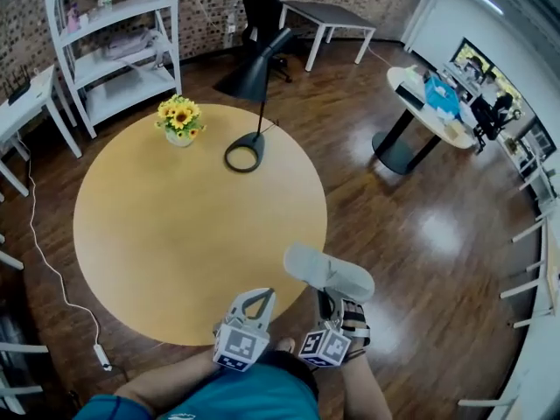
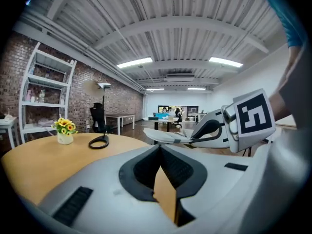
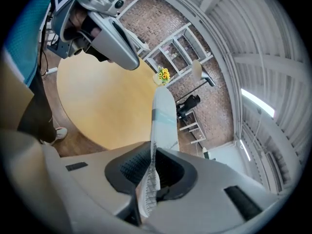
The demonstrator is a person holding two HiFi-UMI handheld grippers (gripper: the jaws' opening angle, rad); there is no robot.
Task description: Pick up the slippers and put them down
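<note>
Right gripper view: my R gripper (image 3: 151,154) is clamped on slipper (image 3: 163,113) by table (image 3: 97,106) edge; L gripper (image 2: 160,149) closed, empty. Carry step, I'd say. Next: lower flat, release.

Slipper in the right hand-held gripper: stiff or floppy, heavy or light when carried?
Probably fairly stiff: the slipper juts out straight from the right hand-held gripper without drooping. Likely light, since a pinch at one end holds it up.

I'm over a round wooden bench (image 1: 157,226) on dark glossy wood floor (image 1: 420,234), brick wall (image 1: 206,3) behind white shelf (image 1: 131,90), black chair (image 1: 262,11), white desk (image 1: 328,14), strip lights (image 2: 134,62) on the ribbed ceiling.
</note>
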